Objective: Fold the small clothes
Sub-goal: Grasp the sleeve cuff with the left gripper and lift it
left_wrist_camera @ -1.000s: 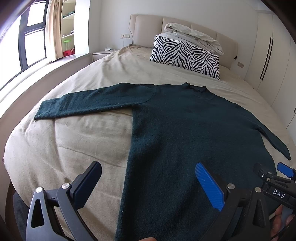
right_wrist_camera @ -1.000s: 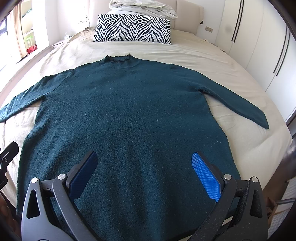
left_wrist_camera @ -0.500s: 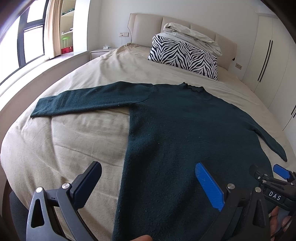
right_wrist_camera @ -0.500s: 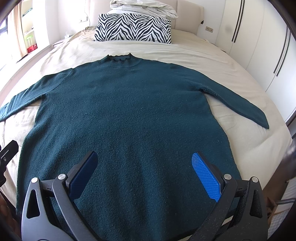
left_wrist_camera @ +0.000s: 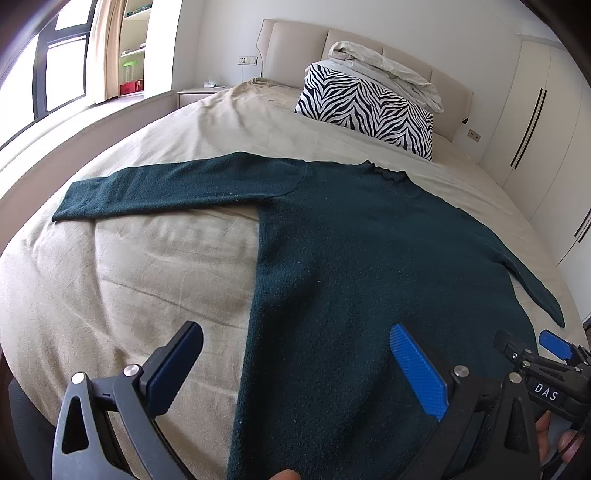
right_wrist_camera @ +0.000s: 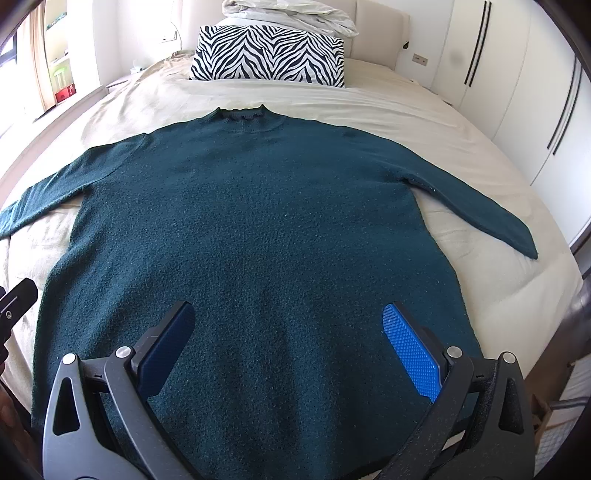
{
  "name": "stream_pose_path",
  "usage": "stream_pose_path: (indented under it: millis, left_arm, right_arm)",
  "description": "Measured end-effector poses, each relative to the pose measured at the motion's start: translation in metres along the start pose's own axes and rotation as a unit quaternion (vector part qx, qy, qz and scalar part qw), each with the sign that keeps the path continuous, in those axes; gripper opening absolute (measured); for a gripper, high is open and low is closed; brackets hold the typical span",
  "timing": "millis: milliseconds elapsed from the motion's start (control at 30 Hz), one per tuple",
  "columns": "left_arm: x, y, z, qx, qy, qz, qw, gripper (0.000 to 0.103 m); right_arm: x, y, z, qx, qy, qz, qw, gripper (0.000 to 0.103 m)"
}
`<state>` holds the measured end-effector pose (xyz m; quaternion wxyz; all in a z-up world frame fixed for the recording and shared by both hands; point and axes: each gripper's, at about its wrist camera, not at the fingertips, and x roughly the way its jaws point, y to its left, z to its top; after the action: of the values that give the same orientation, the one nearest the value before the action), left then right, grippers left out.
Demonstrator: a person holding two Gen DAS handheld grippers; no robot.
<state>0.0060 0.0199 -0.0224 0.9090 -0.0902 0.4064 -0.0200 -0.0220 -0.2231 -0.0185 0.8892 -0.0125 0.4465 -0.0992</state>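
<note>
A dark green sweater (right_wrist_camera: 251, 229) lies flat, sleeves spread, on a beige bed (left_wrist_camera: 122, 266). Left gripper (left_wrist_camera: 295, 363) and right gripper (right_wrist_camera: 286, 339) hover above its hem, jaws spread wide, holding nothing.

The dark green knitted sweater (right_wrist_camera: 255, 229) lies flat on the beige bed sheet (left_wrist_camera: 122, 280), collar toward the headboard, sleeves spread left and right. Behind it stands the zebra-striped pillow (right_wrist_camera: 269, 53), with a folded pale blanket (right_wrist_camera: 291, 13) on top

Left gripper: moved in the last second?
Yes. The left gripper has drifted left: in its view the sweater and the zebra pillow sit slightly further right in the frame than a second ago.
</note>
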Motion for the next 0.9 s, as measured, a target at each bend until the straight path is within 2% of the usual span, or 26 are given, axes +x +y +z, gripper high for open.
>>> stream_pose_path:
  millis: [133, 200, 267, 333, 400, 433, 467, 500, 533, 633, 667, 733, 767, 800, 833, 900]
  left_arm:
    - [0.004, 0.028, 0.011, -0.026, 0.002, -0.009, 0.9996, 0.103]
    - [0.003, 0.045, 0.016, -0.044, -0.01, -0.021, 0.9988, 0.103]
    - [-0.002, 0.061, 0.022, -0.055, -0.048, -0.023, 0.9971, 0.103]
    - [-0.008, 0.075, 0.028, -0.066, -0.079, 0.001, 0.9946, 0.103]
    - [-0.006, 0.091, 0.034, -0.084, -0.067, 0.014, 0.9941, 0.103]
    - [-0.002, 0.104, 0.038, -0.105, -0.044, 0.035, 0.9929, 0.103]
    - [0.001, 0.117, 0.041, -0.133, -0.024, 0.04, 0.9901, 0.103]
    - [0.003, 0.132, 0.043, -0.164, -0.021, 0.023, 0.986, 0.103]
    - [0.003, 0.15, 0.044, -0.191, -0.035, 0.007, 0.9809, 0.103]
    - [0.006, 0.195, 0.053, -0.247, -0.059, 0.012, 0.9671, 0.103]
    - [0.011, 0.212, 0.057, -0.276, -0.061, -0.004, 0.9593, 0.103]
    - [0.025, 0.252, 0.058, -0.35, -0.068, -0.049, 0.9331, 0.103]
    - [0.035, 0.271, 0.058, -0.388, -0.067, -0.061, 0.9172, 0.103]
    - [0.043, 0.287, 0.058, -0.418, -0.068, -0.073, 0.903, 0.101]
    - [0.051, 0.3, 0.058, -0.437, -0.07, -0.079, 0.8934, 0.098]
    - [0.063, 0.323, 0.058, -0.47, -0.075, -0.088, 0.8754, 0.091]
  right_arm:
    - [-0.004, 0.0, 0.004, 0.004, -0.007, 0.029, 1.0, 0.103]
    - [-0.009, -0.001, 0.009, 0.011, -0.022, 0.055, 0.998, 0.103]
    - [-0.016, -0.003, 0.014, 0.024, -0.041, 0.075, 0.996, 0.103]
    - [-0.02, -0.006, 0.019, 0.039, -0.056, 0.1, 0.993, 0.103]
    - [-0.023, -0.008, 0.027, 0.051, -0.061, 0.11, 0.991, 0.103]
    - [-0.025, -0.008, 0.033, 0.053, -0.061, 0.115, 0.99, 0.103]
    - [-0.025, -0.007, 0.037, 0.053, -0.062, 0.12, 0.989, 0.103]
    - [-0.027, -0.007, 0.042, 0.052, -0.064, 0.123, 0.989, 0.103]
    - [-0.028, -0.005, 0.045, 0.049, -0.065, 0.125, 0.989, 0.103]
    - [-0.035, 0.0, 0.054, 0.042, -0.079, 0.14, 0.986, 0.103]
    - [-0.036, 0.001, 0.056, 0.041, -0.083, 0.146, 0.985, 0.102]
    - [-0.036, 0.005, 0.061, 0.04, -0.082, 0.165, 0.982, 0.093]
    - [-0.035, 0.007, 0.064, 0.04, -0.078, 0.176, 0.981, 0.088]
    - [-0.032, 0.01, 0.066, 0.039, -0.071, 0.184, 0.98, 0.077]
    - [-0.029, 0.013, 0.069, 0.037, -0.064, 0.192, 0.979, 0.07]
    - [-0.023, 0.018, 0.072, 0.039, -0.053, 0.209, 0.976, 0.067]
